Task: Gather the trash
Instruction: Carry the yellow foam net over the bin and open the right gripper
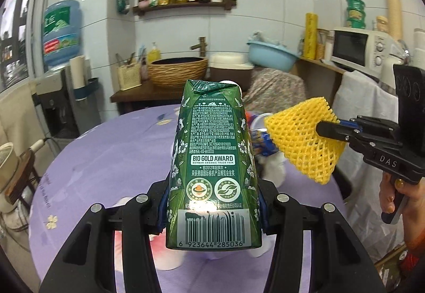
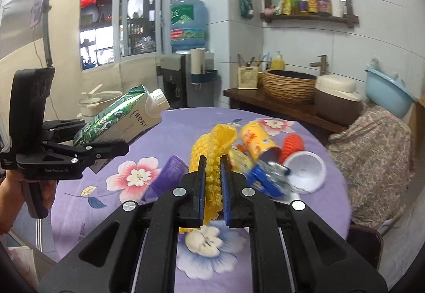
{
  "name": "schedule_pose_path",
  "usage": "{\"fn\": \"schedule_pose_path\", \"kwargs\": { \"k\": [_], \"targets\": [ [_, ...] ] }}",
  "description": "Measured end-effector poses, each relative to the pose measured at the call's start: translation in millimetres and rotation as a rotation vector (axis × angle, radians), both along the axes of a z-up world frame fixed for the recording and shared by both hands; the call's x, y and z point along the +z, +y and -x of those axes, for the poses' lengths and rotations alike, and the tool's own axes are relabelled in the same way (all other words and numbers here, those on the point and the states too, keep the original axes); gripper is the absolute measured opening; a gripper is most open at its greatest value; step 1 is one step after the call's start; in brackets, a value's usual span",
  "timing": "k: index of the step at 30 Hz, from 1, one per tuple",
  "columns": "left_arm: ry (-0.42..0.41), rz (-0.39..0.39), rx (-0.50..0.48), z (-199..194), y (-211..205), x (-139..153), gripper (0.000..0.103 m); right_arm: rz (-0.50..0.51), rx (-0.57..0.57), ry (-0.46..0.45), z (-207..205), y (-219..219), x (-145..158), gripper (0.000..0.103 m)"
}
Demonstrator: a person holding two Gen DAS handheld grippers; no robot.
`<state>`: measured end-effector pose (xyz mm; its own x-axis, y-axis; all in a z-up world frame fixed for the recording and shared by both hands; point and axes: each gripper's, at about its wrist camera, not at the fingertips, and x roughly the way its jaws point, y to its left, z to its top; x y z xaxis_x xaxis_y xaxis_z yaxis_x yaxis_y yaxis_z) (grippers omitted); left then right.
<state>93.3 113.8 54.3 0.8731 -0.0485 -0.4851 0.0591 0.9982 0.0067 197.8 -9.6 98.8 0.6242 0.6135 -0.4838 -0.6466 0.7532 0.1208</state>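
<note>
My left gripper is shut on the lower part of a green milk carton with a white cap, and holds it above the purple flowered table. The right wrist view shows that carton tilted in the left gripper. My right gripper is shut on a yellow foam net, which also shows at the right of the left wrist view as the foam net in the right gripper. On the table lie a yellow can, an orange foam net, a white cup, a blue crumpled wrapper and a purple cup.
Behind the table stands a wooden counter with a woven basket sink and a blue basin. A water dispenser stands at the back left, a microwave at the right. A chair draped in patterned cloth sits by the table's right edge.
</note>
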Motion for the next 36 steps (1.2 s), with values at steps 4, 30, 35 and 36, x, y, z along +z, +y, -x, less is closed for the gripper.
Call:
{"fn": "schedule_pose_path", "kwargs": {
  "k": [4, 30, 35, 36],
  "targets": [
    [-0.013, 0.013, -0.094, -11, -38, 2, 0.049, -0.015, -0.076, 0.006, 8, -50, -2, 0.011],
    [0.286, 0.049, -0.538, -150, -292, -90, 0.049, 0.185, -0.645, 0.656, -108, -297, -276, 0.011],
    [0.363, 0.044, -0.526, -179, -311, -116, 0.049, 0.214, -0.675, 0.799, -145, -300, -333, 0.011],
    [0.375, 0.042, -0.520, -184, -314, -121, 0.049, 0.221, -0.679, 0.811, -149, -300, -339, 0.011]
  ]
}}
